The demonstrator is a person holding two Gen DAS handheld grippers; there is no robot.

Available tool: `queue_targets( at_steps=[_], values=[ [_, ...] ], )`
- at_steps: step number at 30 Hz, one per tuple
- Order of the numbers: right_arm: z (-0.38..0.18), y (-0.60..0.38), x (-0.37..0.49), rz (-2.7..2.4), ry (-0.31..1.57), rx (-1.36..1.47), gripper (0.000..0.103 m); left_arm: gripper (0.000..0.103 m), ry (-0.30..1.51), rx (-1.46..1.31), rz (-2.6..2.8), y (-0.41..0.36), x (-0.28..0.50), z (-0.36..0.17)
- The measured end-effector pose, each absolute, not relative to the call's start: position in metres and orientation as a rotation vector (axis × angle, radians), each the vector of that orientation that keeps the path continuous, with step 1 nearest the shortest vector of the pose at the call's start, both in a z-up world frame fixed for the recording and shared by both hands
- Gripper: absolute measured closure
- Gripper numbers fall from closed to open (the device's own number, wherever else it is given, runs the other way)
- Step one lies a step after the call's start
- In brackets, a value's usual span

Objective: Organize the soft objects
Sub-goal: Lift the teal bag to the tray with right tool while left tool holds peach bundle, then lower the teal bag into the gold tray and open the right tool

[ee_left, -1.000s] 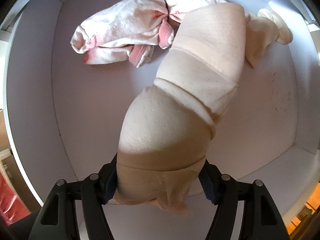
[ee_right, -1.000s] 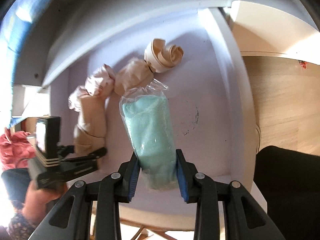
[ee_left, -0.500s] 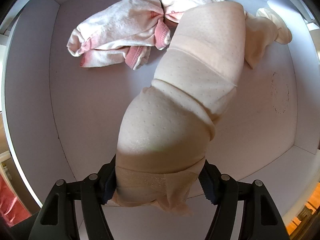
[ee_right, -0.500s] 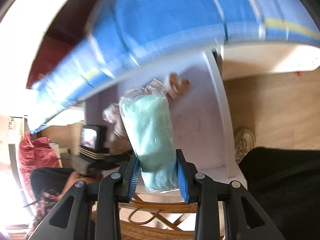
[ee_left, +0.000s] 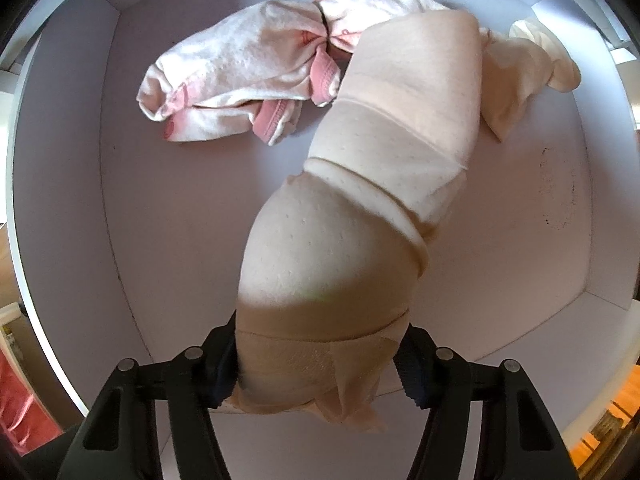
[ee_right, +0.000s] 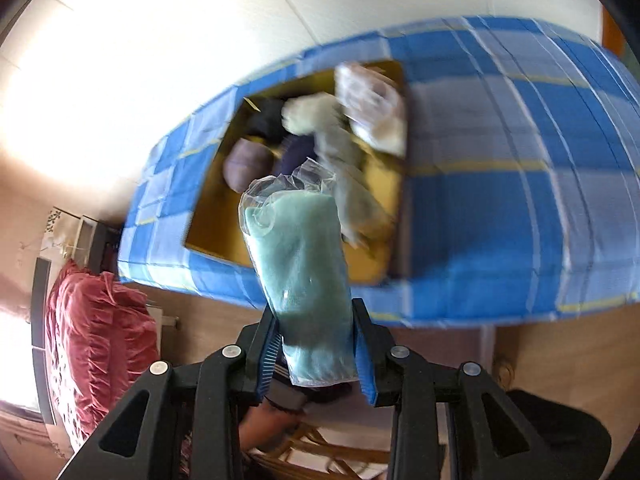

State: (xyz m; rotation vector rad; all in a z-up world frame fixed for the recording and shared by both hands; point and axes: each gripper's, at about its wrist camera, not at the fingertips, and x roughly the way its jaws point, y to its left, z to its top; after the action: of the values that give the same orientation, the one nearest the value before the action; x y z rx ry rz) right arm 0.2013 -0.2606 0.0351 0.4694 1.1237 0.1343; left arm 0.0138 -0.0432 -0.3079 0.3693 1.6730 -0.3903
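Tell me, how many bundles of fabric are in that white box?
3: a beige roll between the closing left tool, a pink-trimmed white bundle at the back, a cream piece in the far right corner. More may hide beneath.

1. The left wrist view is evenly lit and sharp; soft daylight fills the white drawer (ee_left: pixel 168 216), though its straight walls bow outward toward the fisheye rim
2. A shadow line crosses the beige rolled garment (ee_left: pixel 344 248) just above the left tongs (ee_left: pixel 320 364), leaving its lower end dim
3. The right wrist view is smeared by motion: the blue checked bed cover (ee_right: pixel 500 216) and the cardboard box (ee_right: pixel 304 168) on it are streaked
4. The bagged teal cloth (ee_right: pixel 304 264) stays crisp, its plastic glinting
5. Glare washes out the wall (ee_right: pixel 120 80) at upper left
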Motion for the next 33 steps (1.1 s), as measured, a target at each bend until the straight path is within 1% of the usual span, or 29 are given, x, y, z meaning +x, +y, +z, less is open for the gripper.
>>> queue_targets(
  at_steps=[4,10,16,23,33],
  values=[
    [0.039,-0.232,0.235,0.153,1.14,0.457,0.07,0.039,1.681,0.364,-0.401,-0.042,0.016,-0.309],
    [0.026,-0.202,0.28,0.154,1.169,0.483,0.07,0.039,1.691,0.355,-0.403,-0.041,0.024,-0.308],
    [-0.009,-0.19,0.32,0.088,1.217,0.588,0.07,0.039,1.699,0.348,-0.407,-0.044,0.028,-0.305],
    [-0.038,-0.181,0.344,0.015,1.245,0.645,0.07,0.039,1.707,0.335,-0.419,-0.047,0.033,-0.299],
    [-0.061,-0.178,0.362,-0.119,1.241,0.616,0.069,0.04,1.71,0.328,-0.423,-0.044,0.037,-0.297]
  ],
)
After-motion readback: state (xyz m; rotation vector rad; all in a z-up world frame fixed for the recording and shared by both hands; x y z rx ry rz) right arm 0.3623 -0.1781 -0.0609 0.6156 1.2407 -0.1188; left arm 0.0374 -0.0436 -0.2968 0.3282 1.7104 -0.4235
